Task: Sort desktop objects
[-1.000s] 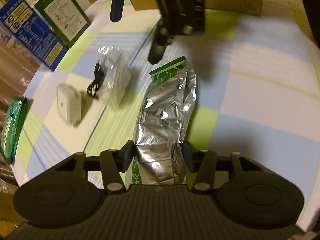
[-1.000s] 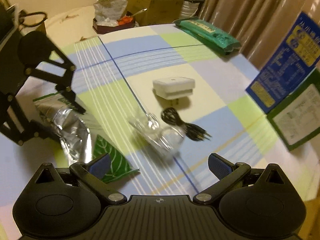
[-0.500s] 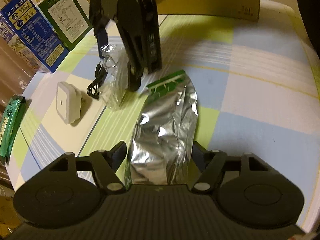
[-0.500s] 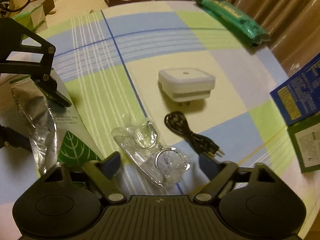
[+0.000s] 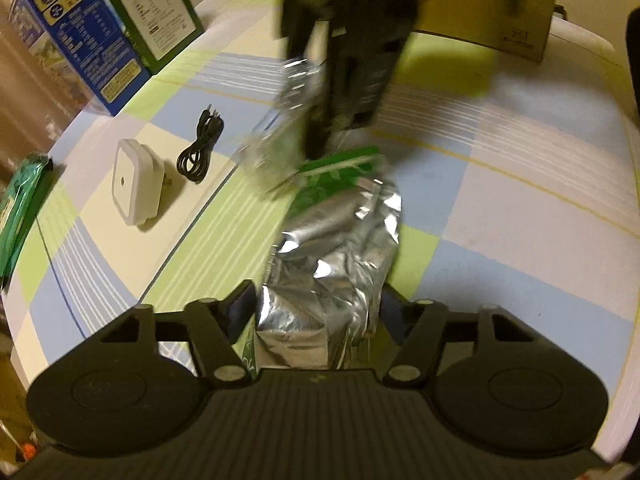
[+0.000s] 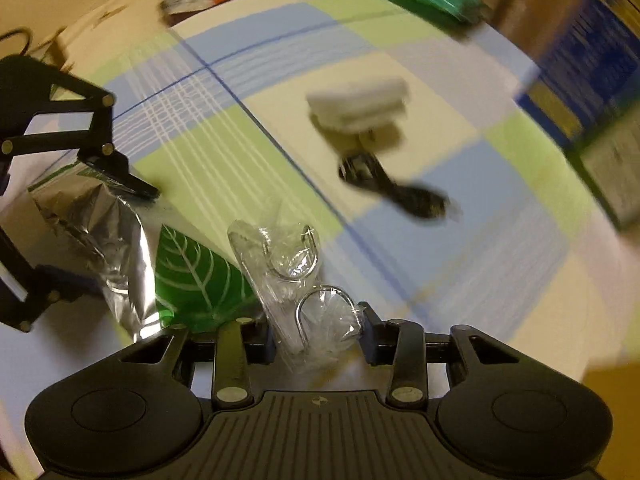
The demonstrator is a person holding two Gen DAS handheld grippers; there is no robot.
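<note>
The foil bag [image 5: 336, 256] is gripped at its near end between the closing jaws of the left gripper [image 5: 318, 304], its green end lying ahead on the checked cloth [image 5: 500, 208]. The clear packet [image 6: 296, 280] is held between the closing jaws of the right gripper [image 6: 318, 334]. Ahead of the right gripper, a black cable [image 6: 392, 188] and a white adapter [image 6: 360, 104] are seen, blurred.
</note>
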